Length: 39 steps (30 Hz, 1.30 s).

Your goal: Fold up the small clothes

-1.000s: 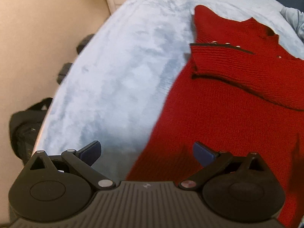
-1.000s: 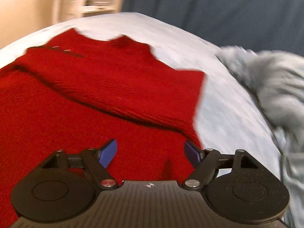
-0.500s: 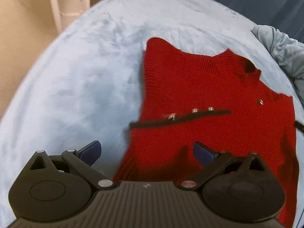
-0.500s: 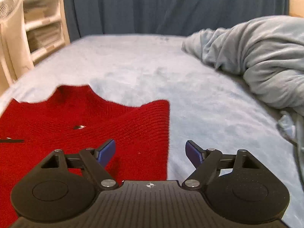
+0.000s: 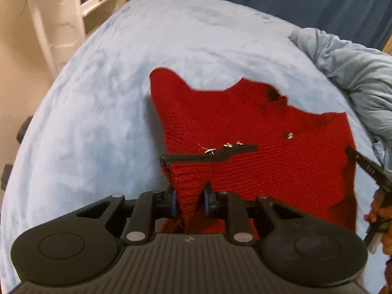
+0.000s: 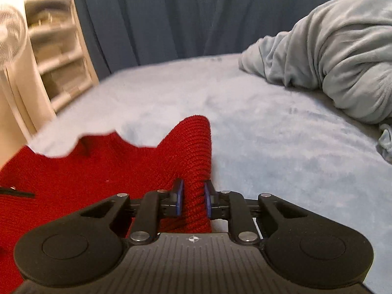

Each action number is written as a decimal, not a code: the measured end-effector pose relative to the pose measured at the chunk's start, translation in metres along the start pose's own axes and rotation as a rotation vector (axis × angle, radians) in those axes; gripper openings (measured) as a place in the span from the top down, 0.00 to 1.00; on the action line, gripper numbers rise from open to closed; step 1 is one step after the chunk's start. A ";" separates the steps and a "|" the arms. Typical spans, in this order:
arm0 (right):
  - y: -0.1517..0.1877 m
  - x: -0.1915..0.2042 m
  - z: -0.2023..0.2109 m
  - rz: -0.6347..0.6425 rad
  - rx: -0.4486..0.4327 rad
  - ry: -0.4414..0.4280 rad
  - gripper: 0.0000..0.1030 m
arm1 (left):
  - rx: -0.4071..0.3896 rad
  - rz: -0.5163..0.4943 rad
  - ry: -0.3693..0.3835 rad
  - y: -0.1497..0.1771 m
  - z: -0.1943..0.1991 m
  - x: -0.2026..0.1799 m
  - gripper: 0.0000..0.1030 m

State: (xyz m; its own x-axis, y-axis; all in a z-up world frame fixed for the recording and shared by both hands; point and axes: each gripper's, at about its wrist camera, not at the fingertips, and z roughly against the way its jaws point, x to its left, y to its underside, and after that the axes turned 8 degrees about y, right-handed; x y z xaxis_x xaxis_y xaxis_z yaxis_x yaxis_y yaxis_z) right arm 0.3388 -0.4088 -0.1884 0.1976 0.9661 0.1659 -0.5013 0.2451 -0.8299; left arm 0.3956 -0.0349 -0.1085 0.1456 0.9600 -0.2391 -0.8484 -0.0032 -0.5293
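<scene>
A red knit sweater (image 5: 257, 142) with small metal buttons and a black trim strip lies on a pale blue plush bed cover (image 5: 98, 98). My left gripper (image 5: 188, 202) is shut on a pinch of the sweater's left near edge. My right gripper (image 6: 192, 199) is shut on the sweater (image 6: 98, 171) at its right edge, the knit bunched up between the blue pads. The right gripper also shows at the right edge of the left wrist view (image 5: 367, 169), against the sweater's right side.
A crumpled grey-blue blanket (image 6: 330, 56) is heaped at the right of the bed. A dark blue curtain (image 6: 171, 12) hangs behind. White shelving (image 6: 56, 56) and a fan (image 6: 9, 31) stand at the left. The bed's left edge drops to a beige floor (image 5: 14, 73).
Both grippers were open above the sweater; now each has closed on a sweater edge. Both views have shifted towards the far end of the bed.
</scene>
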 end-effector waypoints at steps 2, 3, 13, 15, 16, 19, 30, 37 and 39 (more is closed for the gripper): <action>0.003 -0.009 -0.006 -0.047 0.020 0.015 0.83 | 0.009 -0.014 -0.025 -0.006 -0.003 -0.001 0.79; 0.006 -0.013 -0.011 -0.072 0.040 0.020 0.84 | 0.027 -0.018 -0.045 -0.005 -0.010 0.002 0.78; 0.010 -0.028 -0.011 -0.106 0.086 0.048 0.97 | 0.102 0.103 -0.057 0.030 -0.042 0.055 0.80; 0.005 -0.028 -0.008 -0.129 0.088 0.049 0.93 | 0.090 0.072 -0.069 0.027 -0.038 0.048 0.84; 0.003 -0.026 -0.007 -0.129 0.084 0.040 0.90 | 0.081 0.057 -0.074 0.026 -0.036 0.045 0.86; -0.001 -0.012 -0.004 -0.083 0.073 0.047 0.54 | 0.071 0.041 -0.076 0.022 -0.024 0.034 0.93; 0.000 0.024 -0.017 -0.024 0.057 0.066 0.22 | -0.117 -0.187 0.103 -0.038 0.035 -0.047 0.93; 0.011 0.050 -0.046 0.213 0.053 0.208 0.82 | -0.136 -0.174 0.092 -0.067 0.019 -0.044 0.93; 0.003 0.026 -0.035 0.075 0.043 0.166 0.86 | -0.133 -0.174 0.093 -0.070 0.015 -0.038 0.93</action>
State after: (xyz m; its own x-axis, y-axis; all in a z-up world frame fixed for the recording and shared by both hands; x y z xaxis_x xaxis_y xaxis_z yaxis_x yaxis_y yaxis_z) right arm 0.3718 -0.3853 -0.2056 0.2927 0.9561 0.0111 -0.5545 0.1792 -0.8127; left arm 0.4417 -0.0675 -0.0504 0.3356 0.9193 -0.2056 -0.7328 0.1176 -0.6702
